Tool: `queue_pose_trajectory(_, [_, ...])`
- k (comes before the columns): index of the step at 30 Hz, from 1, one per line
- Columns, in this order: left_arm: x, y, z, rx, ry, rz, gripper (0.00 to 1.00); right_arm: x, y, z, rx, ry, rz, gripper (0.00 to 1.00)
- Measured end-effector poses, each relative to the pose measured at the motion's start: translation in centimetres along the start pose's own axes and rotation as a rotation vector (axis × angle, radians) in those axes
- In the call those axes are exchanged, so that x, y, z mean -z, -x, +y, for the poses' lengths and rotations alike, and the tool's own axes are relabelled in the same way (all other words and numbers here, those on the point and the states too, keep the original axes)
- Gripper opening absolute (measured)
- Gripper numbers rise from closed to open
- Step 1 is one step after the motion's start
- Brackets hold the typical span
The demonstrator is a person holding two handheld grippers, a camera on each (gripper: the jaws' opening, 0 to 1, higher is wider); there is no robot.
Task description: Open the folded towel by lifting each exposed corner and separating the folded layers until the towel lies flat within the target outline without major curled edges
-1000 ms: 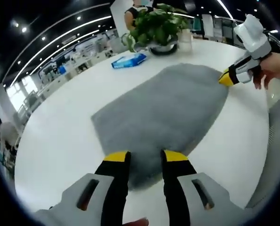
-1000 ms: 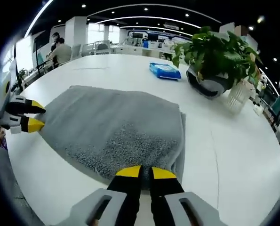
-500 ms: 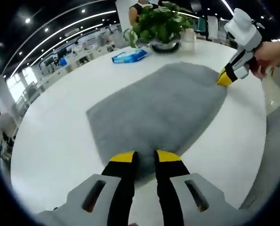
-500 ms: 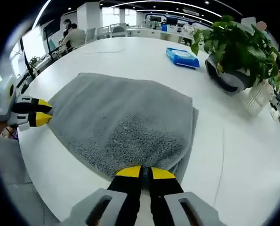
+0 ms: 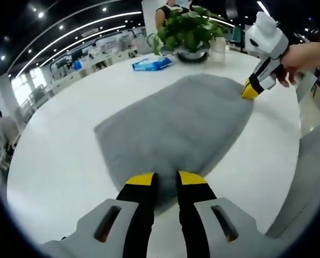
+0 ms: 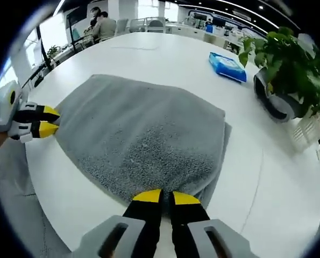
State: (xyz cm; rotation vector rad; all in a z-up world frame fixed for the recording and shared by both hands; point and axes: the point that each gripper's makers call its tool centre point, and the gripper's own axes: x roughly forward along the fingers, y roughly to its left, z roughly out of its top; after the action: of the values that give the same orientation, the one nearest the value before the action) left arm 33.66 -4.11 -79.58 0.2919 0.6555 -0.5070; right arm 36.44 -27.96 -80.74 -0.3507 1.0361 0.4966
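Observation:
A grey folded towel (image 5: 176,121) lies on the round white table (image 5: 57,150). At the bottom of the left gripper view, my left gripper (image 5: 166,180) stands with its jaws drawn in on the towel's near edge. The right gripper view has that left gripper (image 6: 48,121) pinching the towel's (image 6: 143,134) left corner. My right gripper (image 6: 165,197) is shut on the edge nearest it, where a folded layer shows at the right side. Across the towel, the right gripper (image 5: 249,90) is held by a hand and grips the far corner.
A potted plant (image 5: 189,32) (image 6: 289,70) stands at the table's far side, with a blue packet (image 5: 150,64) (image 6: 228,67) and a clear glass (image 5: 219,45) beside it. People sit at desks (image 6: 103,24) beyond. A grey sleeve (image 5: 310,177) lies along the table's edge.
The left gripper's jaws have drawn together on the towel's near edge. Both views have shifted a little with the hands. The right gripper keeps its hold on its corner.

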Motion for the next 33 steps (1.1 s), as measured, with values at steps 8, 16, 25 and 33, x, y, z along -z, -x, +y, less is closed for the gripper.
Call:
queue_pose_trajectory(8, [0.5, 0.7, -0.8, -0.005, 0.016, 0.008, 0.15, -0.4, -0.3, -0.1, -0.051, 0.018, 0.034, 0.02])
queue_pose_trajectory(16, [1.0, 1.3, -1.4, 0.001, 0.043, 0.002, 0.15, -0.9, -0.5, -0.2, -0.080, 0.071, 0.097, 0.02])
queue_pose_trajectory(25, [1.4, 1.9, -2.4, 0.017, 0.056, 0.021, 0.15, -1.6, -1.4, -0.9, -0.081, 0.123, 0.119, 0.02])
queue_pose_trajectory(33, [1.7, 2.1, -2.9, 0.022, 0.056, 0.029, 0.16, -2.5, -2.0, -1.4, -0.075, 0.164, 0.113, 0.02])
